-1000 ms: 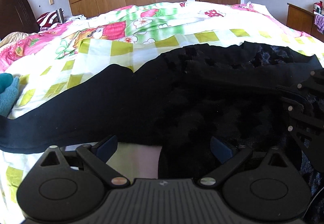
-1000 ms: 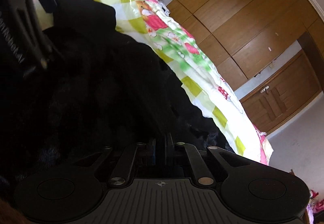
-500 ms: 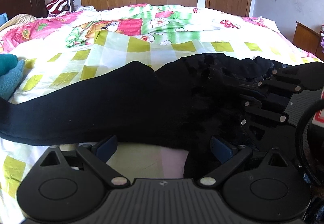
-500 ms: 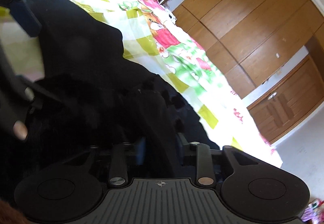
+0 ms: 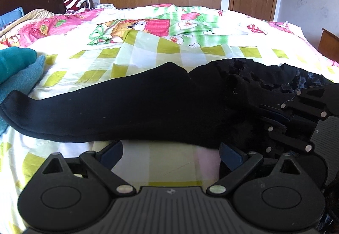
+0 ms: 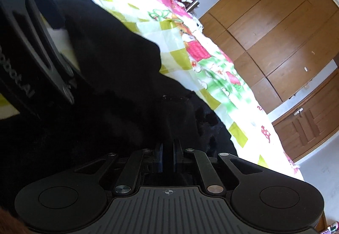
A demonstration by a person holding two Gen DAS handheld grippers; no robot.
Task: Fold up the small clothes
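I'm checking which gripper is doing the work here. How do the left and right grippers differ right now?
The left gripper is wide open with nothing between its pads; the right gripper is shut on the black garment. The left hovers at the garment's near edge; the right is buried in its bunched end. Both are over the bed.

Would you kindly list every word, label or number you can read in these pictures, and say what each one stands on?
"...obot.AI", first letters cut off: white lettering on the side of the left gripper, seen from the right wrist camera.
Nothing else is readable: the bedsheet shows only cartoon pictures, and the black garment bears no label in view.
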